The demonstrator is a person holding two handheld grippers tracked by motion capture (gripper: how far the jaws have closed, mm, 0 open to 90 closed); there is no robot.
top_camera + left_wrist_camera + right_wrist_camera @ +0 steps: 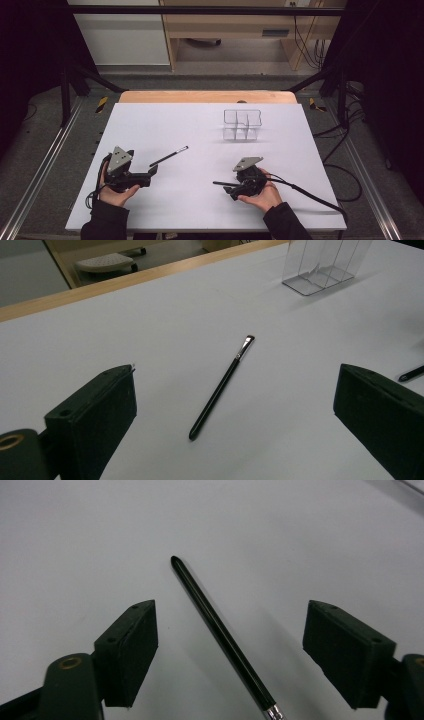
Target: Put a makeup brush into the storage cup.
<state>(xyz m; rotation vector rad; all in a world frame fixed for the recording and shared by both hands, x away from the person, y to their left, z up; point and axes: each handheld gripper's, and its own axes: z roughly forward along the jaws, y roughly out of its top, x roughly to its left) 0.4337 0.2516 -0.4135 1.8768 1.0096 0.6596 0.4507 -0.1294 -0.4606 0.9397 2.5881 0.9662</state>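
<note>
I have both claws low over the white tabletop [165, 125]. The left claw [152, 171] sits at about 8 o'clock on the sheet, its jaws spread wide with nothing between them. In the left gripper view a thin black brush [220, 389] lies flat on the tabletop ahead of those jaws, apart from both, its silver collar and bristle tip pointing toward 1 o'clock and its pointed tail toward me. From the high view the same brush [169, 156] runs from just beside the left claw up toward 2 o'clock.

The right claw [230, 190] is at about 5 o'clock, pointing toward 9 o'clock. Its jaws stand apart on either side of a second black brush [222, 637], and neither pad touches it. In the right gripper view this second brush lies flat on the tabletop, its pointed tail toward 11 o'clock and its silver collar at the bottom edge near 5 o'clock. In the high view its tail [220, 183] sticks out of the claw toward 9 o'clock.

A clear plastic organiser [242, 124] with several compartments stands upright at about 1 o'clock on the tabletop, well apart from both claws and both brushes.

I can read no brand, label or writing on either brush, the organiser or the claws.
</note>
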